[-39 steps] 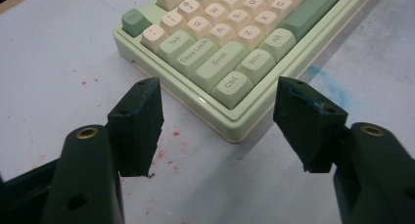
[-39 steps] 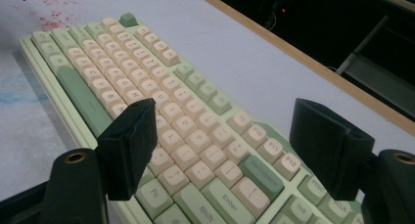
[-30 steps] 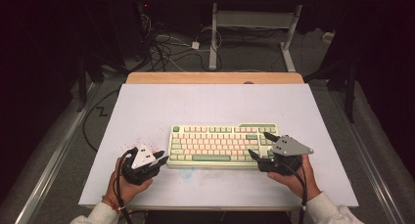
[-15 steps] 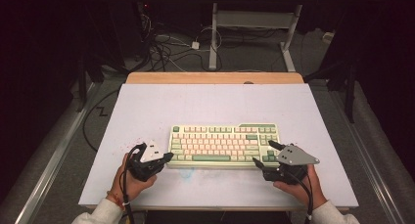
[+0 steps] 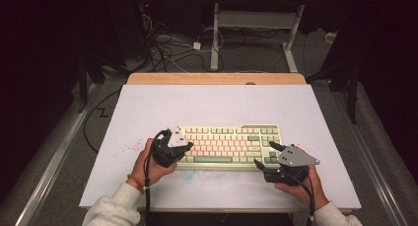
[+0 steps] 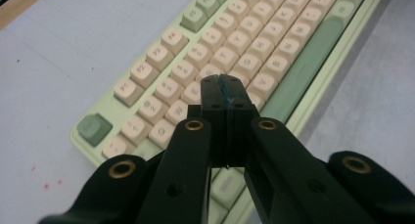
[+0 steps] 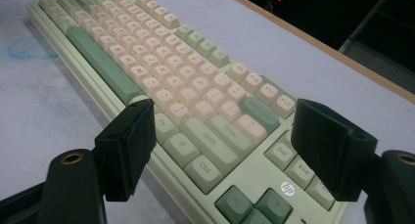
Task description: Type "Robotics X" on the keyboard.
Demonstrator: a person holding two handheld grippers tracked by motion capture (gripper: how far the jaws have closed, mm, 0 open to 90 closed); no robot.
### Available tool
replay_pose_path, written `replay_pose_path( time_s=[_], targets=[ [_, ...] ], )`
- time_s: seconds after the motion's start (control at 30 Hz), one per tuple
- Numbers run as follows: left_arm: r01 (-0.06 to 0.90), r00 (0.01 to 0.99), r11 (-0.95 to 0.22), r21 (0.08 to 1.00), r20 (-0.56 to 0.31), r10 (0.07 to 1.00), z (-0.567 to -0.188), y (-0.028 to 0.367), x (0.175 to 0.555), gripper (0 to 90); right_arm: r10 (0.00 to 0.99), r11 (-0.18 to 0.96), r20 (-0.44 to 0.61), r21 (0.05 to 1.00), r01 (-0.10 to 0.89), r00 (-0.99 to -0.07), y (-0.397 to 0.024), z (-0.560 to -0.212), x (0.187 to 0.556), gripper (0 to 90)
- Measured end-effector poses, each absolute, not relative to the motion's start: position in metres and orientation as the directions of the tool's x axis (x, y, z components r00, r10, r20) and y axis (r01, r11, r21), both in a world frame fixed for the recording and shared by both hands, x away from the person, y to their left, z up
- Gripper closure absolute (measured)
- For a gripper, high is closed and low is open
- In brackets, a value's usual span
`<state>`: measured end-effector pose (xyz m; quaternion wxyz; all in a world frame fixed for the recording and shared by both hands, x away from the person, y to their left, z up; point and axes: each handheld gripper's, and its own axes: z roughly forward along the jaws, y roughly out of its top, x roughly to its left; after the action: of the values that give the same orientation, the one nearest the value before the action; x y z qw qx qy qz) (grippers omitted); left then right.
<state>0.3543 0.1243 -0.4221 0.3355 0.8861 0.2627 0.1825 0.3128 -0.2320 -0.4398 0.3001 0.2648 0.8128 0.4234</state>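
A pale green keyboard (image 5: 226,144) with cream and green keys lies near the front middle of the white table. My left gripper (image 5: 186,147) is over the keyboard's left end; in the left gripper view its jaws (image 6: 225,87) are shut together with nothing between them, hovering just above the cream keys (image 6: 254,33). My right gripper (image 5: 264,154) sits at the keyboard's front right corner. In the right gripper view it (image 7: 222,111) is open, its pads astride the right end of the keyboard (image 7: 161,62) near the Shift and Ctrl keys, touching nothing.
The white table top (image 5: 217,102) has a wooden strip (image 5: 217,79) along its far edge. Red specks (image 5: 130,148) mark the surface left of the keyboard and a blue smudge (image 5: 190,174) lies in front of it. Cables (image 5: 167,48) and desk legs stand on the floor beyond.
My left gripper has moved right and slightly up, from the table beside the keyboard to over its left end. The right gripper has shifted only a little.
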Motion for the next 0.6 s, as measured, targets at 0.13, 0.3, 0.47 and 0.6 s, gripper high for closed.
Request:
replay_pose_path(
  time_s=[0.13, 0.3, 0.47, 0.6],
  targets=[
    [0.33, 0.807, -0.639, 0.695, 0.145, 0.573, -0.42, 0.109, 0.366, 87.6, 0.676, 0.509, -0.265, 0.843, 0.174, -0.688, -0.231, -0.44, 0.312, 25.8],
    [0.345, 0.822, -0.663, 0.665, 0.126, 0.555, -0.426, 0.092, 0.379, 87.5, 0.672, 0.511, -0.261, 0.841, 0.179, -0.693, -0.231, -0.442, 0.313, 25.9],
    [0.348, 0.832, -0.69, 0.634, 0.131, 0.539, -0.43, 0.076, 0.389, 87.5, 0.664, 0.517, -0.26, 0.837, 0.18, -0.701, -0.231, -0.443, 0.313, 25.7],
    [0.354, 0.84, -0.712, 0.606, 0.13, 0.527, -0.433, 0.067, 0.396, 87.5, 0.662, 0.52, -0.26, 0.835, 0.18, -0.703, -0.23, -0.444, 0.313, 25.7]
  ],
)
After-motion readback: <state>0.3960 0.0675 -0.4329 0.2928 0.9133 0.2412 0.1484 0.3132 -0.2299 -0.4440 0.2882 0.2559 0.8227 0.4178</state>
